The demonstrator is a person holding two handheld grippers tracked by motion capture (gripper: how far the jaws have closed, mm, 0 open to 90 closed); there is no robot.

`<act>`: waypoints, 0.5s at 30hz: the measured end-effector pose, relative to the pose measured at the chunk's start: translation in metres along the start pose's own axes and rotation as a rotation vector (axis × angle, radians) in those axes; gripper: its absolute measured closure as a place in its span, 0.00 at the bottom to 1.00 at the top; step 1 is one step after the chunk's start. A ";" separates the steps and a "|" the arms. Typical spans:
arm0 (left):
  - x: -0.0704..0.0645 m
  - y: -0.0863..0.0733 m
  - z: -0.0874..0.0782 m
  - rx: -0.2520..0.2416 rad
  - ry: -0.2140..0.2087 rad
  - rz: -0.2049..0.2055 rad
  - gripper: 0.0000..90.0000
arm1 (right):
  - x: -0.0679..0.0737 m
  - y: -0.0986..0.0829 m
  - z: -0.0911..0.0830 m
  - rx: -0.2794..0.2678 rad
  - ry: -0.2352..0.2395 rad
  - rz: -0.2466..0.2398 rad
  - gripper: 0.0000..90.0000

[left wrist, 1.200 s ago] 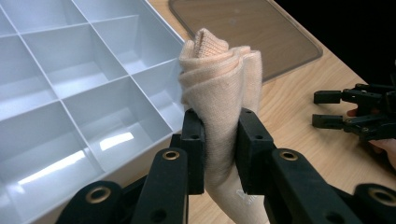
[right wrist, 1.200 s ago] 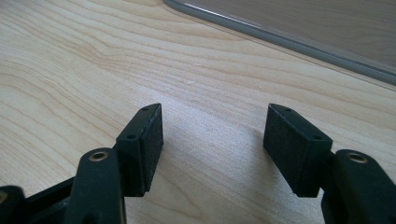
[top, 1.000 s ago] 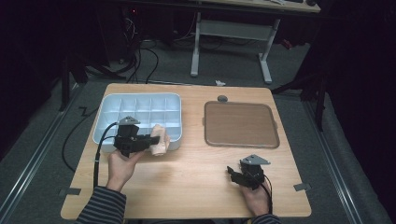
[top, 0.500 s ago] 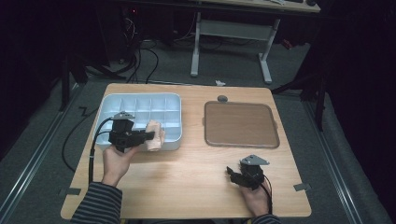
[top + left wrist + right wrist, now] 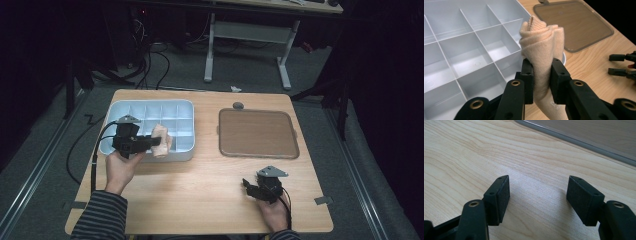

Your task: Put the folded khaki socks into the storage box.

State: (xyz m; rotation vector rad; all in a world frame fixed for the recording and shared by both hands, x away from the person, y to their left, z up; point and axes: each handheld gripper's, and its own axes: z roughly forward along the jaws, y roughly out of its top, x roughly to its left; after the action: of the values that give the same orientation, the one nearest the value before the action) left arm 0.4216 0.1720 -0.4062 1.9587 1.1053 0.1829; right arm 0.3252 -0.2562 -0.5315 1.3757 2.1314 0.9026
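A rolled peach-coloured sock is pinched between the jaws of my left gripper, which is shut on it. It hangs over the front right corner of the pale blue divided tray, whose compartments look bare. My right gripper stands open just above the wooden table near its front right, with nothing between its fingers. The right gripper's two jaws also appear at the right edge of the left gripper view.
A brown flat lid lies on the table right of the tray; its edge crosses the top of the right gripper view. A small grey disc sits behind it. Bare wood spans the table's middle and front.
My left gripper with the sock has moved back and slightly left, from the table in front of the tray to over the tray's front right corner. The right gripper has stayed put.
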 end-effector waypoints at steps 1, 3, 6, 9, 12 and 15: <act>0.001 0.000 0.000 0.002 0.001 0.000 0.84 | 0.000 0.000 0.000 0.000 0.000 0.000 0.39; 0.003 0.000 0.001 0.002 0.002 -0.005 0.84 | 0.000 0.000 0.000 0.000 0.000 0.000 0.39; 0.007 0.001 0.001 0.000 0.006 -0.014 0.84 | 0.000 0.000 0.000 0.000 0.000 0.000 0.39; 0.011 0.001 0.002 0.002 0.012 -0.024 0.84 | 0.000 0.000 0.000 0.000 0.000 0.001 0.39; 0.017 0.002 0.002 0.005 0.009 -0.033 0.84 | 0.000 0.000 0.000 0.000 0.000 0.000 0.39; 0.020 0.002 0.002 0.004 0.013 -0.040 0.84 | 0.000 0.000 0.000 0.000 0.000 0.000 0.39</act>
State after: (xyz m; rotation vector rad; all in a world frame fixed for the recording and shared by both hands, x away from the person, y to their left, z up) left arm 0.4358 0.1858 -0.4116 1.9398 1.1536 0.1722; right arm 0.3252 -0.2562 -0.5315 1.3757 2.1311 0.9025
